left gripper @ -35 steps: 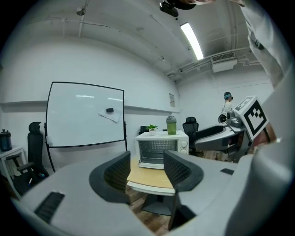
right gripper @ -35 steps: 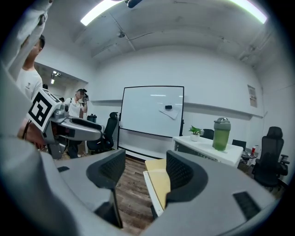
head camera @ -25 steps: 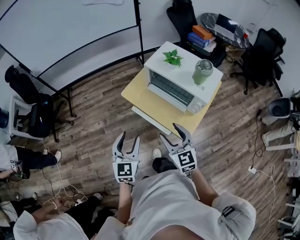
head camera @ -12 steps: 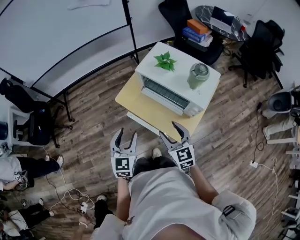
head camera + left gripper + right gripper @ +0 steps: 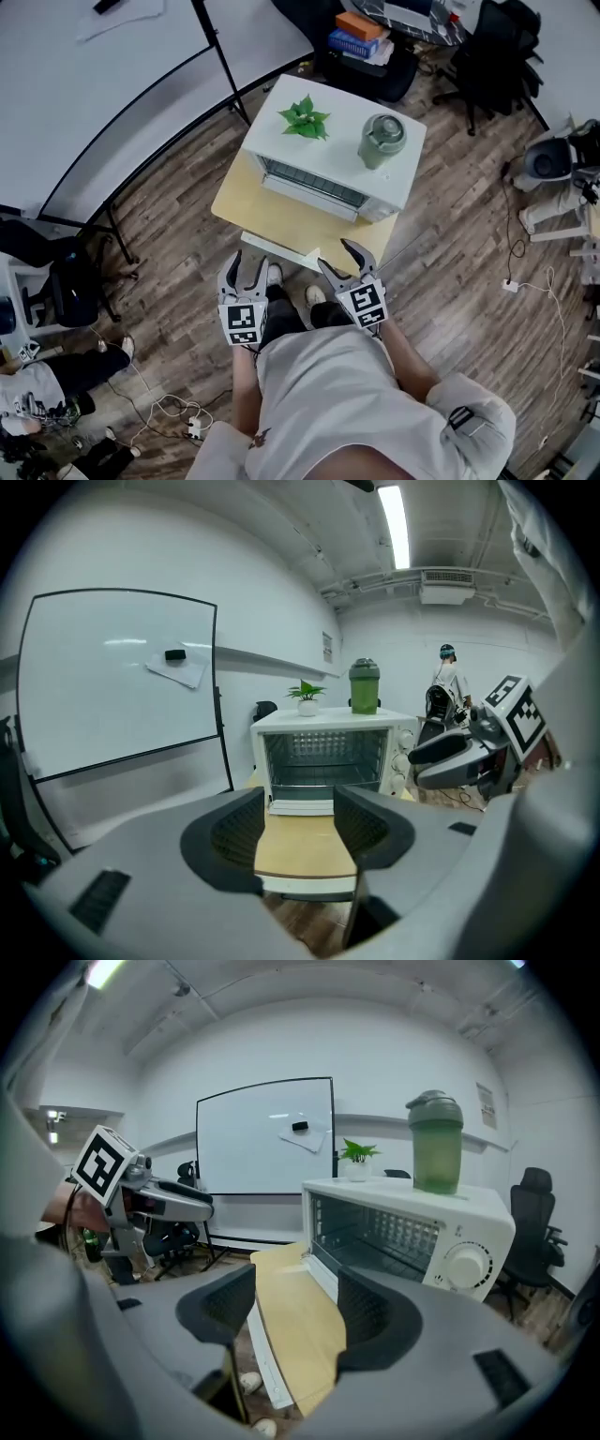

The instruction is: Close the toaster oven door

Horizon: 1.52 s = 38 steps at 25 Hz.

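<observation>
A white toaster oven (image 5: 375, 178) stands on a small light-wood table (image 5: 281, 220). Its door (image 5: 307, 194) is folded down in front of the empty cavity. The left gripper view looks straight into the oven (image 5: 323, 757), with the lowered door (image 5: 300, 806) below the opening. My left gripper (image 5: 247, 263) hangs just short of the table's front edge; its jaws are opening and hold nothing. My right gripper (image 5: 336, 256) is beside it, level with the front edge, open and empty. From the right gripper view the oven (image 5: 412, 1227) lies ahead on the right.
A potted plant (image 5: 302, 120) and a green lidded bottle (image 5: 380, 141) stand on the oven's top. A white rail (image 5: 279, 251) runs under the table's front edge. A whiteboard (image 5: 84, 84) is at the left, office chairs (image 5: 487, 47) behind. Cables lie on the wood floor.
The person has stepped toward the table, so the oven is nearer and both grippers now reach the table's front edge. Neither gripper has taken hold of anything.
</observation>
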Each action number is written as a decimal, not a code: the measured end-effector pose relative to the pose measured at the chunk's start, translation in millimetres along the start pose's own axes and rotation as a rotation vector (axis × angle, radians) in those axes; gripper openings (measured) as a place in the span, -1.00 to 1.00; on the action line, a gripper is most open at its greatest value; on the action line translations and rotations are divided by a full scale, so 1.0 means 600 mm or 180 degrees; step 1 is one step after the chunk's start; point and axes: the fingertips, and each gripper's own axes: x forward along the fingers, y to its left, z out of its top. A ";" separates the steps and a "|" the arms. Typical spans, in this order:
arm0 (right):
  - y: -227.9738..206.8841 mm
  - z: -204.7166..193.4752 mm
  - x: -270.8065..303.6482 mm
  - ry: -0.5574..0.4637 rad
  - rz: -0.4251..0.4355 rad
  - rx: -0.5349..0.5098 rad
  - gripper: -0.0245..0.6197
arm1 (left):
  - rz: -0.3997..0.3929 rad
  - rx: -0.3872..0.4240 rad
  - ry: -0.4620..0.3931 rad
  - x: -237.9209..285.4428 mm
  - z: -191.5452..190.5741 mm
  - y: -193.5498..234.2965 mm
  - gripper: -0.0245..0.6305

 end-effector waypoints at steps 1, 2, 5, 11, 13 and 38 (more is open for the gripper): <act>-0.002 -0.007 0.007 0.0040 -0.0044 0.0034 -0.07 | -0.0058 0.0002 0.0031 0.010 -0.007 0.006 -0.23; -0.003 -0.014 0.014 0.0078 -0.0093 0.0074 -0.07 | -0.0120 0.0005 0.0066 0.020 -0.014 0.011 -0.23; -0.002 -0.037 0.029 0.0211 -0.0263 0.0223 -0.07 | -0.0325 0.0029 0.0201 0.047 -0.040 0.026 -0.22; -0.005 -0.096 0.053 0.0535 -0.0677 0.0517 -0.07 | -0.0677 0.0089 0.0465 0.105 -0.096 0.056 -0.19; -0.005 -0.120 0.056 0.0627 -0.0840 0.0641 -0.07 | -0.0810 0.0123 0.0544 0.122 -0.115 0.064 -0.18; 0.021 -0.347 0.083 0.1166 -0.1559 0.2106 -0.04 | -0.1506 -0.0033 0.1565 0.244 -0.342 0.090 0.15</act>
